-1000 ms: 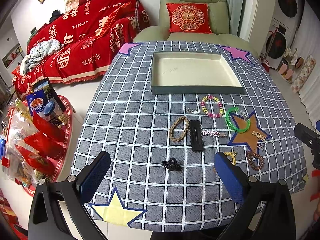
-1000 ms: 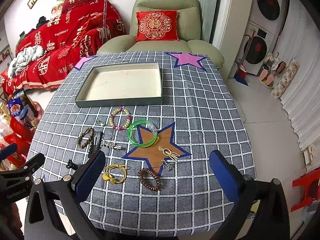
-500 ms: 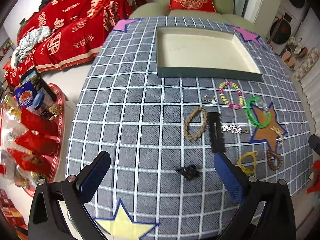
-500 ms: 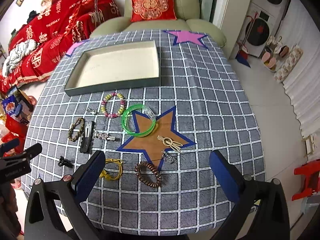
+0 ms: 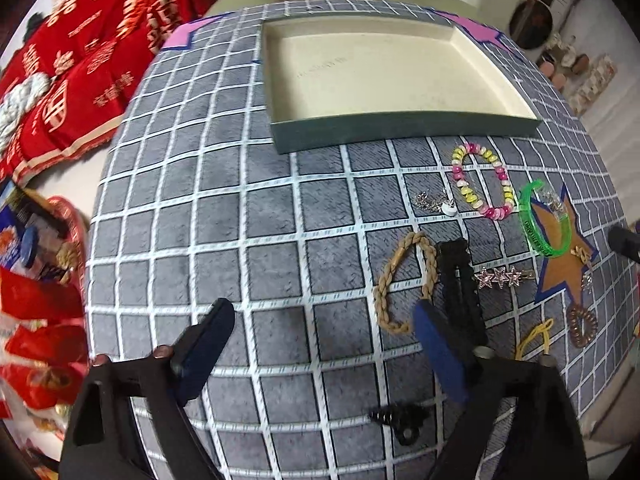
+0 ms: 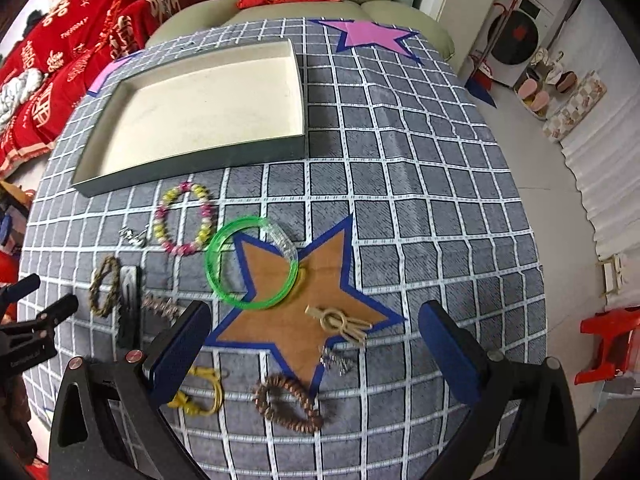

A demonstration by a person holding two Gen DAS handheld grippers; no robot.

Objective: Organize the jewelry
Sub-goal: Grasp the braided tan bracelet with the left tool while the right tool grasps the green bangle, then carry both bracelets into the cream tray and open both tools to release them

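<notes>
while both grippers hover low over checked tablecloth (image 5: 240, 208), left gripper (image 5: 320, 344) and right gripper (image 6: 316, 344) gape wide, empty. jewelry nearer than a second ago: black claw clip (image 5: 400, 420), braided bracelet (image 5: 404, 280), green bangle (image 6: 252, 264). tray (image 6: 192, 176) beyond, bare.

The left gripper (image 5: 324, 344) is held low over the surface with its blue-padded fingers (image 5: 438, 350) spread wide and nothing between them. The right gripper (image 6: 320, 354) is likewise held above the surface, fingers (image 6: 178, 354) parted wide and empty. The left gripper's tip (image 6: 60, 308) is seen at the right view's left edge.
</notes>
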